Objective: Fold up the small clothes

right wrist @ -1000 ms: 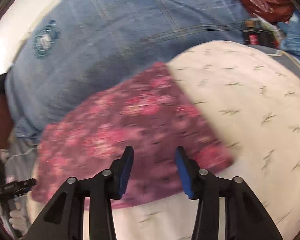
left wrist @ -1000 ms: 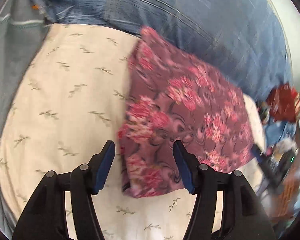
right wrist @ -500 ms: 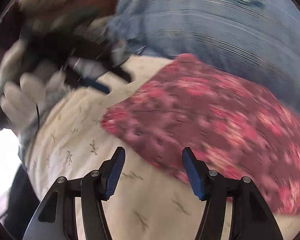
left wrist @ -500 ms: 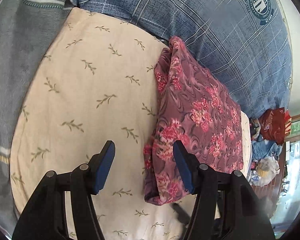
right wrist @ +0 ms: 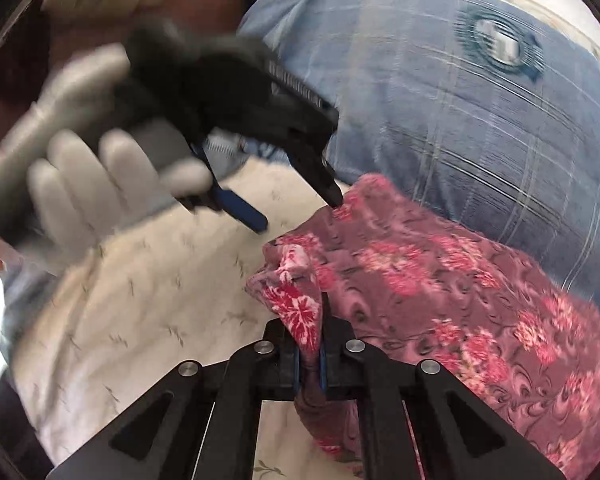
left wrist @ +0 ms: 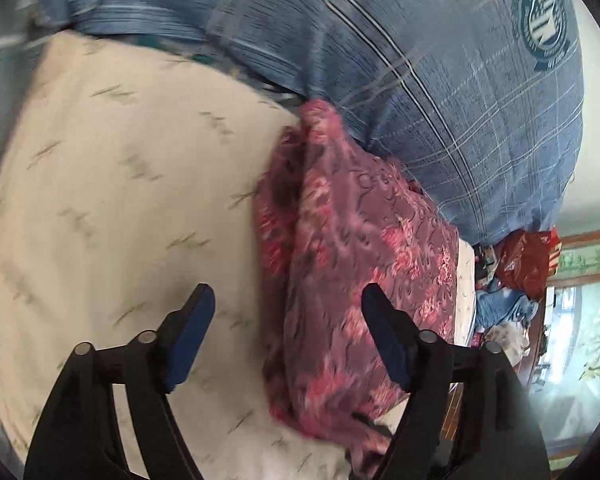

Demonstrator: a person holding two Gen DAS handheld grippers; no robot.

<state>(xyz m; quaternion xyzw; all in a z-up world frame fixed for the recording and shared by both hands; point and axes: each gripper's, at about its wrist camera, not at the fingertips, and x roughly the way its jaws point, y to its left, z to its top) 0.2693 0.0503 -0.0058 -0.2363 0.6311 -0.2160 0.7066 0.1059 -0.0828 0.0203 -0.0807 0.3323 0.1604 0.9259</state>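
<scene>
Right gripper (right wrist: 309,354) now clenched on floral cloth (right wrist: 440,280), apparently lifted; left gripper (left wrist: 288,334) released

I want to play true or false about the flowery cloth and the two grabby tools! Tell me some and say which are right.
1. The right tool is pinching a corner of the flowery cloth. True.
2. The left tool is shut tight on the cloth. False: it is open, holding nothing.
3. The cloth lies on a cream sheet with little leaf prints. True.
4. The big pillow behind the cloth is plain yellow. False: it is blue with checks and a round badge.
5. The hand holding the left tool wears a light glove. True.
</scene>
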